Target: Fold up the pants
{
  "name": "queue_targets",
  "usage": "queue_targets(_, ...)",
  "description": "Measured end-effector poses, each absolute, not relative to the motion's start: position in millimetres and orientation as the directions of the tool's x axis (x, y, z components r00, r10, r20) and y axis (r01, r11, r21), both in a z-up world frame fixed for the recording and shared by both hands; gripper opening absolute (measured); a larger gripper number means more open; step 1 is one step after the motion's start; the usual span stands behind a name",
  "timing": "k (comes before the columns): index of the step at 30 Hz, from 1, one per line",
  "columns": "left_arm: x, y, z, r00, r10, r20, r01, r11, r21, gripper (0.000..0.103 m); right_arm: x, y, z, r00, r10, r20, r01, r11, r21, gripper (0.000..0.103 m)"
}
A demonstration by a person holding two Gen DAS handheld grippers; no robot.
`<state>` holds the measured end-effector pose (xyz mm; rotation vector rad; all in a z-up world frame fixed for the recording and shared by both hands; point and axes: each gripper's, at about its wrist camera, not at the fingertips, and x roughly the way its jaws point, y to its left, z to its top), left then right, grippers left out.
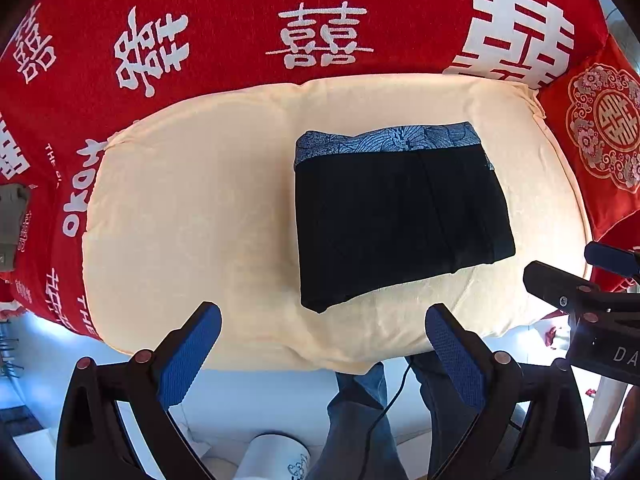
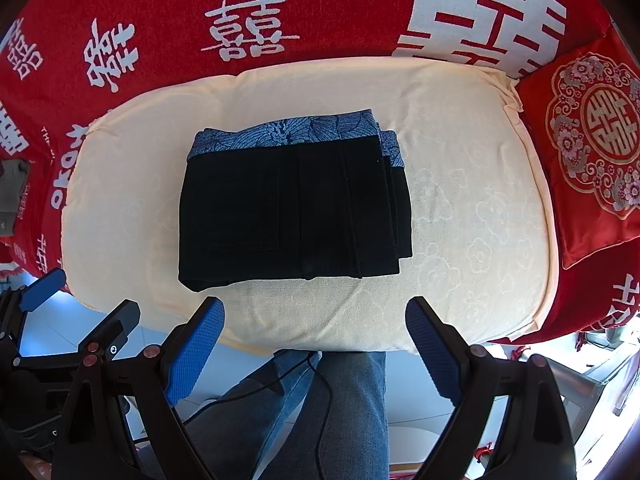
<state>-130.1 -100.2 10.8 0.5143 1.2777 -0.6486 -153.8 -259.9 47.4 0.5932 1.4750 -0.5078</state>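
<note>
The black pants [image 1: 396,216] lie folded into a compact rectangle on a cream towel [image 1: 192,208], with a blue patterned waistband along the far edge; they also show in the right wrist view [image 2: 292,208]. My left gripper [image 1: 322,320] is open and empty, held back from the near edge of the towel, below and left of the pants. My right gripper [image 2: 314,316] is open and empty, just short of the pants' near edge. The right gripper also shows at the right of the left wrist view [image 1: 580,272]. The left gripper shows at the left of the right wrist view [image 2: 84,296].
The cream towel [image 2: 460,208] covers a seat on a red sofa cover with white characters [image 1: 320,36]. A red embroidered cushion [image 2: 592,140] lies at the right. The person's jeans-clad legs [image 2: 336,412] and a black cable [image 2: 320,392] are below. A grey object [image 1: 12,224] sits at the far left.
</note>
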Motion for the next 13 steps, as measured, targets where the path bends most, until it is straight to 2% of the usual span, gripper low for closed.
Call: queue_targets(13,-131.3,-99.2,9.2,0.144,-0.171,-0.975,0.688,0.725,-0.025,0.102,-154.7,-261.2,45.7,0.042,0.044,-0.998,0.646,0.761,0.061,0.094)
